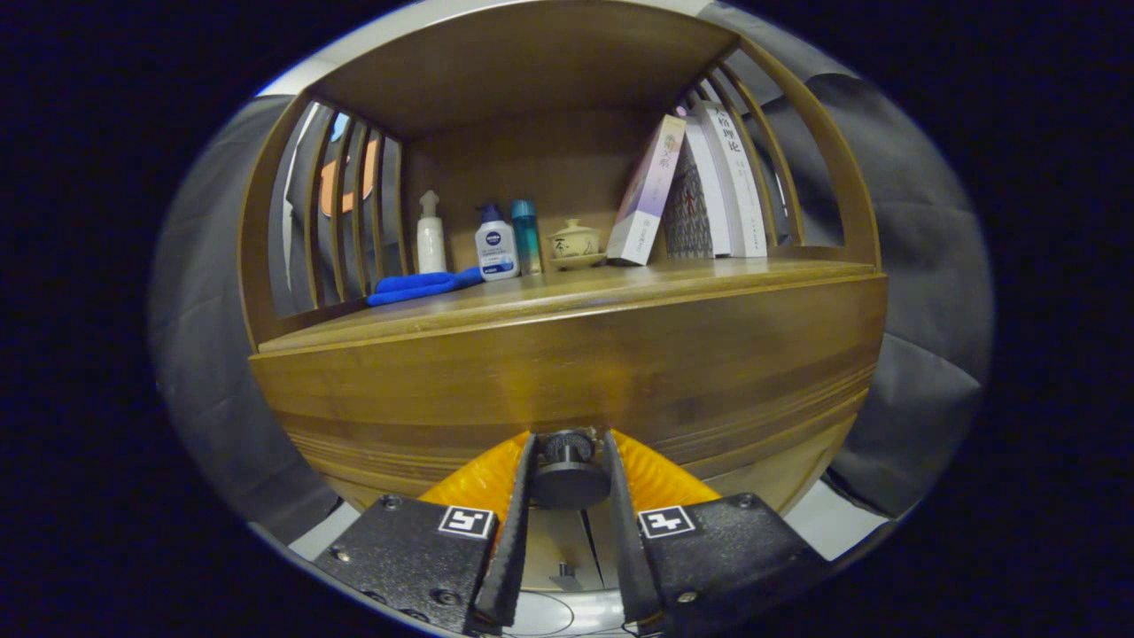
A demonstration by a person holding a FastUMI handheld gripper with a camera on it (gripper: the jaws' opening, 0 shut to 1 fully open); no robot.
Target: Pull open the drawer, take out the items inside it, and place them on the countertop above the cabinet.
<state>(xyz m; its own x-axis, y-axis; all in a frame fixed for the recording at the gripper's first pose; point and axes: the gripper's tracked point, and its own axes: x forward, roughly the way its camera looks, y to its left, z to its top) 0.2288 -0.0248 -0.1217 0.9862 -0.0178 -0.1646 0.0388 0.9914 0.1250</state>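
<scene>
**Knob gripped, drawer not yet seen to be open: where the pull could fail**

The wooden cabinet (567, 354) was seen close ahead, its front panel taking up most of the view. That panel was judged to be the drawer front (620, 372), though no gap could be made out along its edges, so the drawer was taken to be shut or barely started. Whatever lay inside it was hidden.

Above it ran the countertop (620, 283), where the drawer's contents were to be set down. Much of the back was already occupied: a row of books (700, 186) leaned at one end, a blue cloth (421, 285) lay at the other, and between them stood a white bottle (431, 235), a lotion bottle (495, 244), a slim teal bottle (526, 235) and a small lidded cup (574, 241). Only the front strip of the shelf was left bare.

The gripper (569, 470) was closed on the dark round knob (569, 465), which was held between the two fingers, with both appearing to press on its sides.

Several risks were judged from this. The knob was small and round, so it could be slipped off if the pull were angled rather than straight back. A sideways tug could bind the drawer in its runners. A sharp jerk could shake the cabinet and tip the leaning books or the narrow bottles. Later, items placed too far back could knock those bottles over.
</scene>
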